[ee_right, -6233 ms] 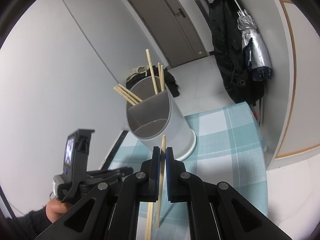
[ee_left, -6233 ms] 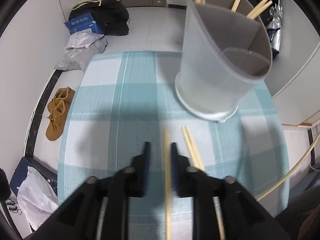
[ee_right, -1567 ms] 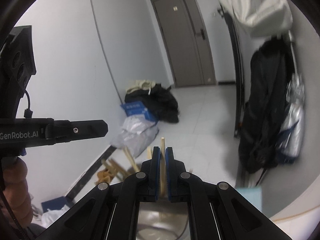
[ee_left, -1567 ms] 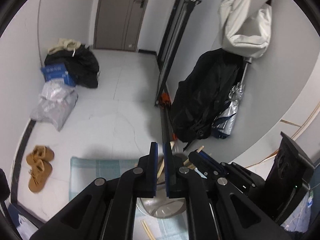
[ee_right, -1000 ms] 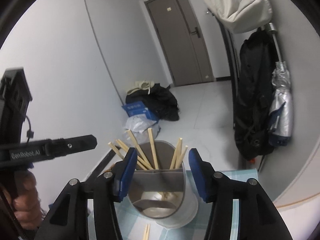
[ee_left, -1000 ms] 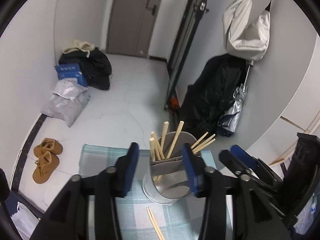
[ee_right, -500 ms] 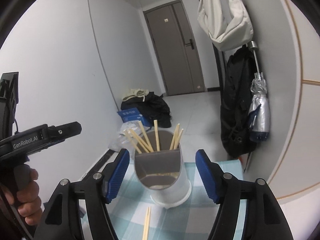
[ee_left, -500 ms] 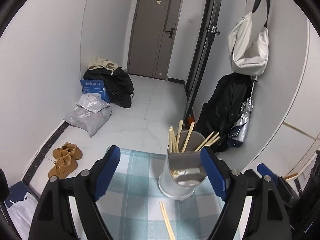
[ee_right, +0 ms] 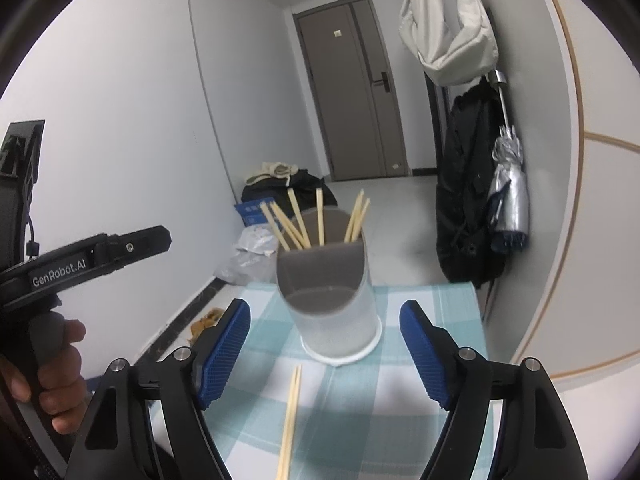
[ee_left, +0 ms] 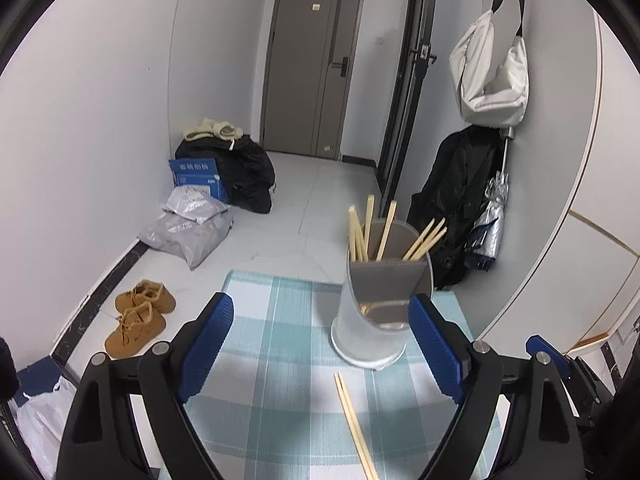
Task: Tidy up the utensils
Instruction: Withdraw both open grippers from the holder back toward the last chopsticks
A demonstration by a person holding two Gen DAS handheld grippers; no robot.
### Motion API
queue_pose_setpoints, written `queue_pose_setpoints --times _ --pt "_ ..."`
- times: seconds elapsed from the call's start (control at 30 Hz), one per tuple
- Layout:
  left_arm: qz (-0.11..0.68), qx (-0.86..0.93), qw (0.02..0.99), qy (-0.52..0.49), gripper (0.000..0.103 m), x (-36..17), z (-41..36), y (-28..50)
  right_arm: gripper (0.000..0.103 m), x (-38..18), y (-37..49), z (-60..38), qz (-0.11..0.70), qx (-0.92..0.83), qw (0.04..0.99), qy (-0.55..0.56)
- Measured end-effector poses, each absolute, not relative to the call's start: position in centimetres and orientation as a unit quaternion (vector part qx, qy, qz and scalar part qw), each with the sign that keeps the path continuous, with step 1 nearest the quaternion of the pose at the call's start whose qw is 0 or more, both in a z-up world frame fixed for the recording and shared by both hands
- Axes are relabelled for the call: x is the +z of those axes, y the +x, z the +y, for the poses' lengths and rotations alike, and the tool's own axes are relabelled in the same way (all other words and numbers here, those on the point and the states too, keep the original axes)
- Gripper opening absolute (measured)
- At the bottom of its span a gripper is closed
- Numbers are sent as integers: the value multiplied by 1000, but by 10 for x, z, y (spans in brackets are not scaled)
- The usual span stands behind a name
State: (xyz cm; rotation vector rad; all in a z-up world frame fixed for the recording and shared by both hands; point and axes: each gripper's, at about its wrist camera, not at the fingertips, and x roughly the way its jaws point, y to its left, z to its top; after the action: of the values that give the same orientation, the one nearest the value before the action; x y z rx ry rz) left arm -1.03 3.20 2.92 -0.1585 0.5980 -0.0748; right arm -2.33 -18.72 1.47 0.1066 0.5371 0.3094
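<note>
A frosted white utensil holder point(ee_left: 380, 300) point(ee_right: 332, 300) with a grey divider stands upright on the teal checked tablecloth point(ee_left: 280, 340) point(ee_right: 400, 400). Several wooden chopsticks point(ee_left: 368, 232) point(ee_right: 304, 224) stand in its back compartment. A loose pair of chopsticks point(ee_left: 354, 420) point(ee_right: 290, 412) lies on the cloth in front of the holder. My left gripper point(ee_left: 322, 344) is wide open and empty, held back from the holder. My right gripper point(ee_right: 326, 352) is wide open and empty, also back from it.
The left gripper's body and the hand holding it point(ee_right: 52, 360) show at the left of the right wrist view. Beyond the table's far edge lie brown shoes point(ee_left: 140, 316), bags point(ee_left: 188, 228), a black coat point(ee_left: 456, 200) and a folded umbrella point(ee_right: 510, 196).
Both grippers let go of their chopsticks into the holder, opened wide and drew back and up from it. The holder now looks smaller and farther.
</note>
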Motion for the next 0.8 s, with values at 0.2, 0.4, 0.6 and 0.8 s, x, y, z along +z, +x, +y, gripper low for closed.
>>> queue_pose_setpoints --times 0.2,0.4,0.6,0.8 --pt "309 -35 947 -77 86 5 31 -8 79 -8 -23 -187 292 147 944 42" --pt "338 -28 935 -102 86 -27 42 0 80 -27 -15 -188 322 151 934 41" --pt "365 -25 926 -92 86 -49 51 10 80 -47 -2 -179 365 153 918 27" --pt "382 -21 918 -101 86 -49 61 19 80 -66 16 -163 411 158 898 6"
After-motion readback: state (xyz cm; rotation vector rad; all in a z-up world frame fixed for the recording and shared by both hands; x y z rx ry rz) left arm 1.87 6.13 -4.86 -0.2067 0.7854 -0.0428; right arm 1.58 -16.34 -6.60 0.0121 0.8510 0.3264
